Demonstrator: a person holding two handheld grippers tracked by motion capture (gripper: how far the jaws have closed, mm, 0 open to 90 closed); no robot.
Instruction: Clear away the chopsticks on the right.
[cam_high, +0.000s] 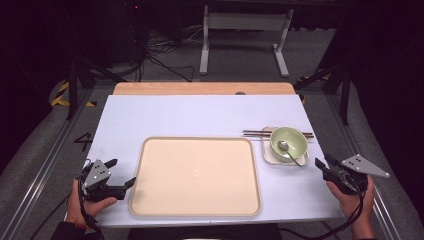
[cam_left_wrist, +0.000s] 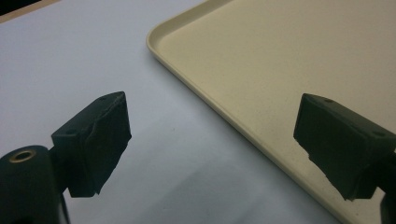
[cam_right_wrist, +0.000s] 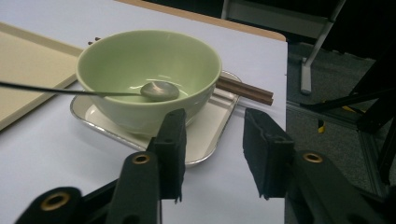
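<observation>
**A:** Item one, right gripper. State?

**B:** Jaws spread, nothing between them. It rests in the person's right hand at the table's near right corner, aimed at the green bowl. I judge it is lined up for a first reach at the place setting.

**A:** Where is the bowl relative to those jaws?

**B:** Just ahead of them and apart, not touching. The bowl stands upright on a small metal-rimmed dish, whose near edge lies closest to the jaw tips. A spoon rests inside the bowl, its handle running out over the rim towards the tray. Chopsticks lie behind the bowl, at the dish's far edge. The stacked set looks gathered for moving as a group.

**A:** Item two, left gripper.

**B:** Jaws wide apart, empty. One jaw hangs over the white table, the other over the tray's near-left rim.

**A:** The tray itself?

**B:** Large, beige, bare, centred on the table. The bowl sits just beside its far right corner, off the tray. Left gripper waits just left of the tray; right gripper waits to its right, near the bowl. Likely the tray is left bare to receive the setting.
</observation>
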